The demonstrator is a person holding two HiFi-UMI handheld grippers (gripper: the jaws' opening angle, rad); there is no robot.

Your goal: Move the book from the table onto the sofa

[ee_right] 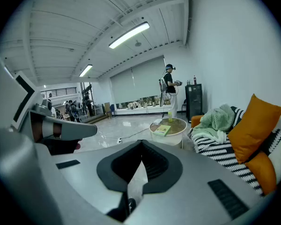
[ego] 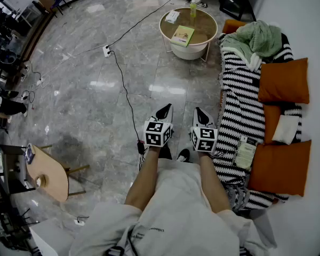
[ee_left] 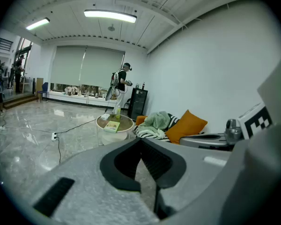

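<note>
A green book [ego: 182,35] lies flat on the round glass-topped table [ego: 165,31] at the far end of the floor, beside a yellow bottle [ego: 192,9]. The sofa [ego: 240,108], under a black-and-white striped cover, runs along the right wall. Both grippers are held side by side in front of the person, well short of the table. My left gripper [ego: 165,110] is shut and holds nothing. My right gripper [ego: 199,112] is shut and empty too. In the left gripper view the book [ee_left: 113,125] shows beyond the shut left gripper [ee_left: 140,139]. The right gripper view has the book [ee_right: 162,130] past the right gripper [ee_right: 141,142].
Orange cushions [ego: 284,80], a green blanket [ego: 260,38], a white pillow [ego: 285,129] and a printed booklet [ego: 246,152] lie on the sofa. A power strip [ego: 106,50] and black cable cross the marble floor. A small wooden side table [ego: 45,172] stands lower left. A person [ee_left: 122,81] stands beyond the round table.
</note>
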